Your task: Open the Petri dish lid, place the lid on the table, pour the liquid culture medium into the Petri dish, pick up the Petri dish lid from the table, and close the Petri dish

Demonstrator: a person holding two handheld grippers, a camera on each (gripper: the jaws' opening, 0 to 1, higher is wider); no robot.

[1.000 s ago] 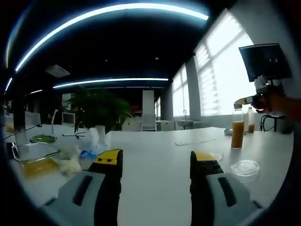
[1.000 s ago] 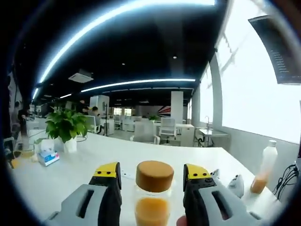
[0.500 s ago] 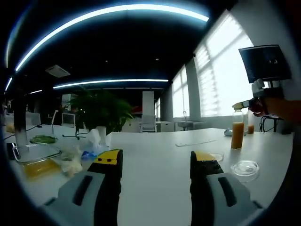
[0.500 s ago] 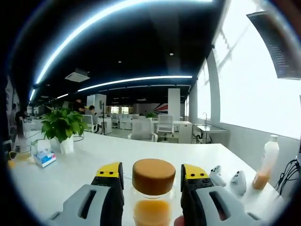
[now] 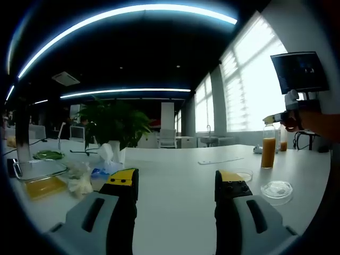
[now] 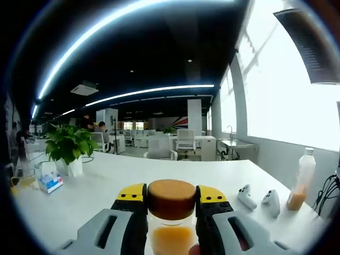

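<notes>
**Right jaws clamping the medium bottle upright; left jaws idling apart**

I am seeing my right gripper [image 6: 171, 199] pinching the liquid culture medium bottle [image 6: 171, 223] just under its brown cap [image 6: 171, 197], both yellow-tipped jaws pressing against the glass. The bottle is standing upright between the jaws, its long axis running straight up from the bottom of the right gripper view, cap topmost, orange liquid showing below the cap. A fingertip is peeking in at the bottom edge beside the bottle.

Beyond the right jaws the white table [image 6: 159, 172] is running wide and bare. Off to the right of the jaws two white controllers [image 6: 258, 199] are lying, and past them a plastic bottle [image 6: 300, 180] is standing near the table's edge. Far to the left of the jaws a potted plant [image 6: 68, 151] and a tissue pack [image 6: 48, 182] are sitting.

My left gripper [image 5: 178, 183] is hovering with jaws spread and nothing between them. To the right of those jaws the Petri dish [image 5: 242, 175] is lying flat, and nearer the table edge the Petri dish lid [image 5: 277, 188] is resting apart from it. Farther right, the other gripper is holding the same bottle upright over the table. Left of the jaws a glass tray [image 5: 40, 180] and crumpled tissue [image 5: 79, 180] are crowding that edge.
</notes>
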